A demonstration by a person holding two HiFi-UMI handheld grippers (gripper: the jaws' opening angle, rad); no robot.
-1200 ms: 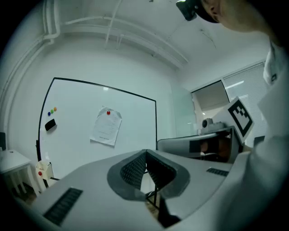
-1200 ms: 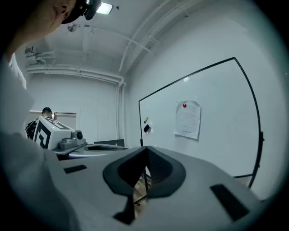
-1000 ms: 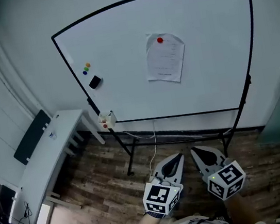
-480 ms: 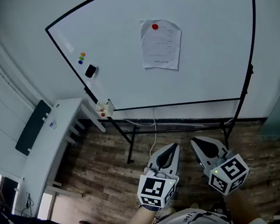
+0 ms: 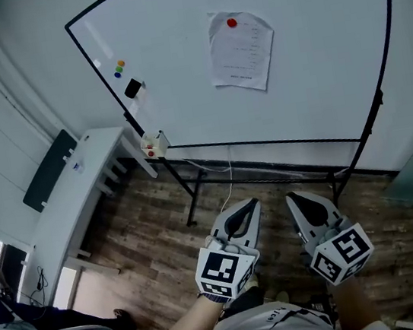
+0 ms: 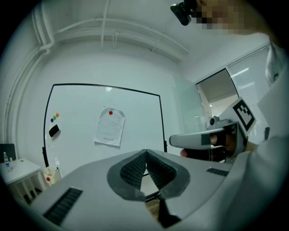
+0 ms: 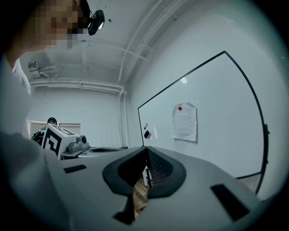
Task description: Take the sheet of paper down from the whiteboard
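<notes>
A printed sheet of paper [image 5: 242, 48] hangs on the whiteboard [image 5: 330, 65], pinned near its top by a red magnet [image 5: 231, 22]. The same paper [image 6: 109, 127] shows ahead in the left gripper view and the paper [image 7: 184, 122] to the right in the right gripper view. My left gripper [image 5: 256, 202] and right gripper [image 5: 287, 197] are held side by side low in the head view, well short of the board. Both are shut with nothing between the jaws.
Small coloured magnets [image 5: 120, 65] and a black eraser [image 5: 133, 88] sit at the board's left side. A small box [image 5: 155, 144] hangs on the board's lower left corner. A white bench [image 5: 74, 203] stands left against the wall. The board's stand legs [image 5: 192, 197] rest on wooden flooring.
The board and paper have shifted up and grown slightly in the head view as I came closer. Both grippers have stayed shut and side by side.
</notes>
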